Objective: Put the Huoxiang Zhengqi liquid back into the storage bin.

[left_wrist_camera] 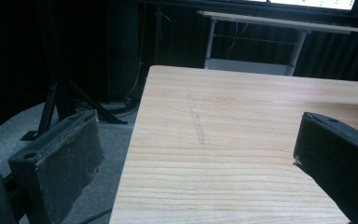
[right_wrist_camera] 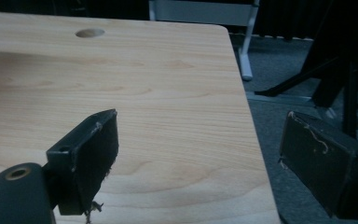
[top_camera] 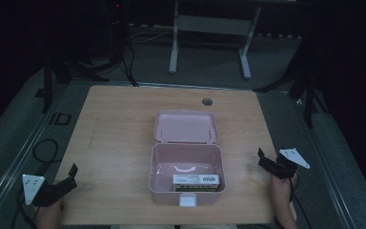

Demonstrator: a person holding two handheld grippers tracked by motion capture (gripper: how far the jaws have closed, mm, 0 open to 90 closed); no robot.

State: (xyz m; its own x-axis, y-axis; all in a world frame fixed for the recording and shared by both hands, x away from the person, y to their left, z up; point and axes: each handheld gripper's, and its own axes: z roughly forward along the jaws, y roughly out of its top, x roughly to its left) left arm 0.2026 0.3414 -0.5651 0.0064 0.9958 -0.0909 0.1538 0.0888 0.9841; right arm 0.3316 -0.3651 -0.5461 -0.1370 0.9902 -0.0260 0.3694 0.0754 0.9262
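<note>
A pink plastic box [top_camera: 187, 153] stands open in the middle of the wooden table [top_camera: 119, 143], its lid [top_camera: 186, 126] folded back flat behind it. Inside, against the near wall, lies a white labelled packet [top_camera: 195, 179] over something green. A white latch [top_camera: 188, 200] hangs on the box's front. My left gripper [top_camera: 71, 175] hovers at the table's near left corner, open and holding nothing [left_wrist_camera: 198, 126]. My right gripper [top_camera: 262, 160] is at the table's right edge, to the right of the box, also open with nothing between its jaws [right_wrist_camera: 200, 126].
A round cable hole [top_camera: 207, 101] sits near the table's far edge [right_wrist_camera: 89, 32]. A white-legged desk frame [top_camera: 209, 28] stands behind the table. Black stand legs [top_camera: 52, 71] and cables [top_camera: 45, 148] lie on the grey floor to the left, more stand legs [top_camera: 305, 86] to the right.
</note>
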